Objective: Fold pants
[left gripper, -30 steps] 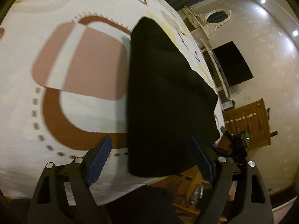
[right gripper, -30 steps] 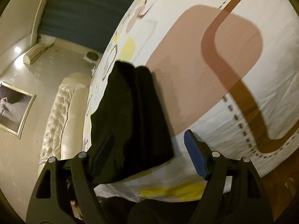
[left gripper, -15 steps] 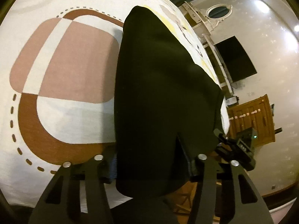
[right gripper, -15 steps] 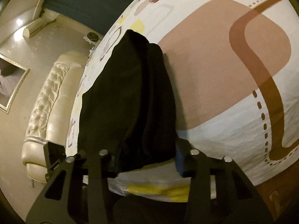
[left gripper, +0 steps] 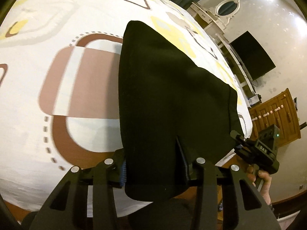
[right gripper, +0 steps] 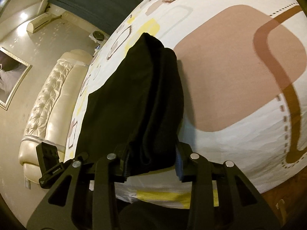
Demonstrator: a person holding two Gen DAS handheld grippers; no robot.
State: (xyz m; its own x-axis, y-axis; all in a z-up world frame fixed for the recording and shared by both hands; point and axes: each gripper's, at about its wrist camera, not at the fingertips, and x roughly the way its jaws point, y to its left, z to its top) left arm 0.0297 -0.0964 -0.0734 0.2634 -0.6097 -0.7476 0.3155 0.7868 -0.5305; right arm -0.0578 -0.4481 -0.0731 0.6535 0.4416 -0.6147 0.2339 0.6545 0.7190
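Black pants (left gripper: 168,95) lie lengthwise on the patterned bed sheet (left gripper: 63,88), narrowing toward their far end. My left gripper (left gripper: 153,164) has its jaws closing on the near edge of the pants, and the blue pads (left gripper: 122,170) press into the cloth from both sides. In the right wrist view the pants (right gripper: 134,99) show as a thick folded stack. There my right gripper (right gripper: 151,163) is also closing, its pads (right gripper: 178,163) pinching the near end. Each gripper shows in the other's view: the right one (left gripper: 257,149) and the left one (right gripper: 48,161).
The bed's near edge runs just under both grippers, with wooden floor (right gripper: 278,201) below. A padded cream headboard (right gripper: 48,99) is on the left, and a dark TV (left gripper: 251,55) and a wooden cabinet (left gripper: 274,118) on the right. A hand (left gripper: 262,180) holds the right gripper.
Both grippers went from wide open around the near end of the pants to pinched on the cloth. The near edge of the pants now sits lifted between the fingers.
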